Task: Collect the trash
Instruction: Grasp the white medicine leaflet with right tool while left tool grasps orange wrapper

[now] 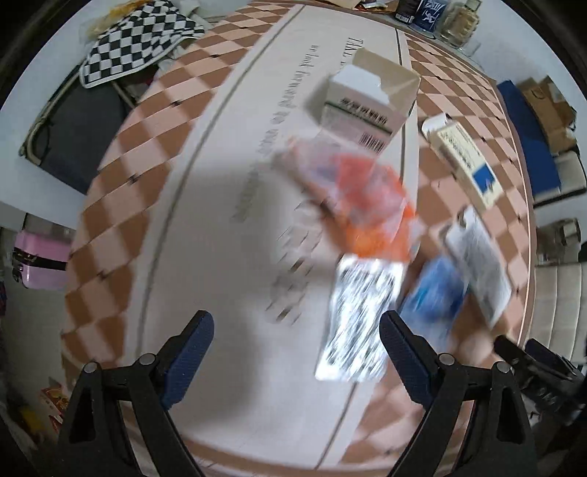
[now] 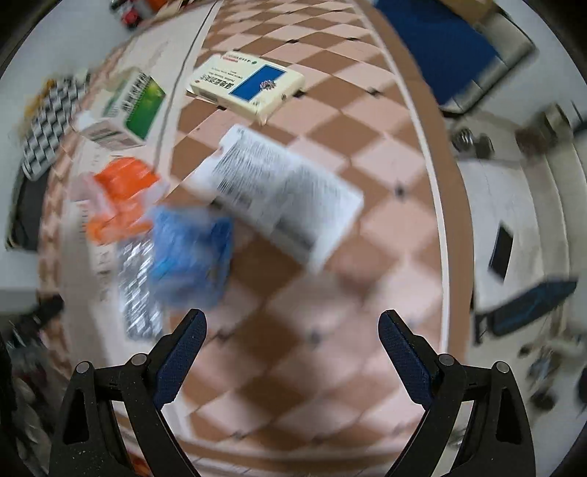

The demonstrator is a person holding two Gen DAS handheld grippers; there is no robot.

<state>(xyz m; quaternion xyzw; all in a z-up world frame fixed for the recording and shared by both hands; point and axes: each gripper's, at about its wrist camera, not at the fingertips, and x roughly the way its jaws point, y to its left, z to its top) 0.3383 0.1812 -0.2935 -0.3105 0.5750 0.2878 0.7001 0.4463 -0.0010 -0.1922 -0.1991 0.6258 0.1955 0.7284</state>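
Observation:
Trash lies on a checkered tablecloth. In the left wrist view: an open white box (image 1: 363, 99), an orange wrapper (image 1: 370, 205), a silver blister pack (image 1: 357, 319), a blue wrapper (image 1: 436, 290), a printed leaflet (image 1: 480, 264) and a cream and blue box (image 1: 466, 157). My left gripper (image 1: 297, 330) is open and empty just short of the blister pack. The right wrist view shows the leaflet (image 2: 286, 194), blue wrapper (image 2: 190, 253), blister pack (image 2: 137, 293), orange wrapper (image 2: 124, 190), cream box (image 2: 249, 84) and a green-sided box (image 2: 128, 110). My right gripper (image 2: 291, 326) is open and empty above the cloth.
A black and white checkered cloth (image 1: 135, 40) hangs at the far left. Jars and a dark tin (image 1: 433, 14) stand at the table's far end. A blue mat (image 2: 436, 47) lies on the floor to the right. Both views are motion-blurred.

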